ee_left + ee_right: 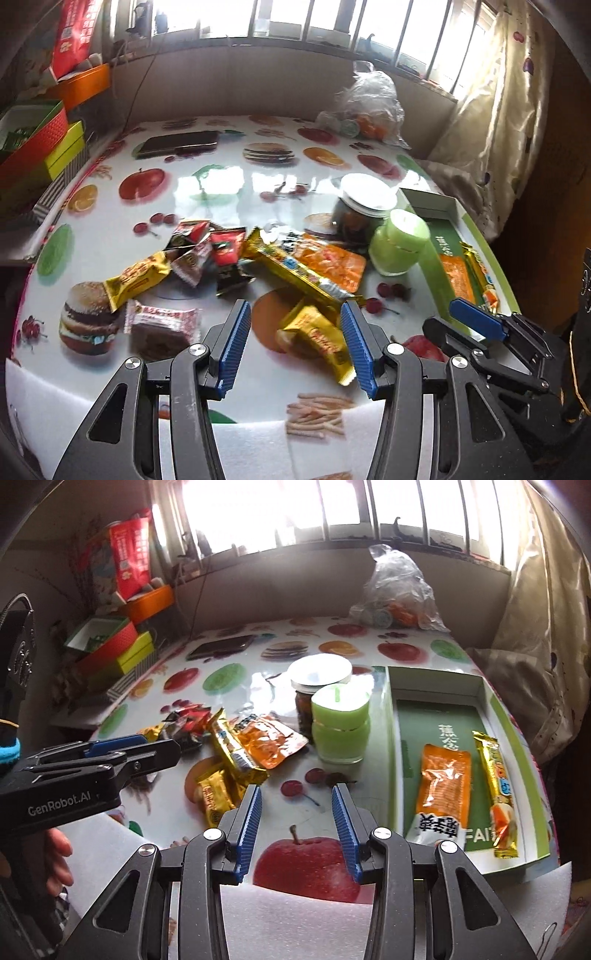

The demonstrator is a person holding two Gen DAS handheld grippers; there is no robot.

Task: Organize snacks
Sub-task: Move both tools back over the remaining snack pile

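Note:
A pile of snack packets lies on the fruit-print table: a yellow packet [318, 338] between my left gripper's fingers, a long gold bar [295, 271], an orange pouch [332, 264], red packets [221, 243] and a pink-wrapped cake [162, 325]. My left gripper [295, 321] is open, low over the yellow packet. My right gripper [295, 805] is open and empty above bare table, left of the green box [395, 738]. In the box lie an orange pouch [443, 782] and a gold bar [498, 794]. The left gripper [155, 744] also shows in the right wrist view.
A green cup [340, 727] and a white-lidded jar [319, 674] stand between the pile and the box. A clear plastic bag [399, 590] sits at the back. A phone [181, 142] lies far left. Coloured boxes [40, 144] stack off the left edge.

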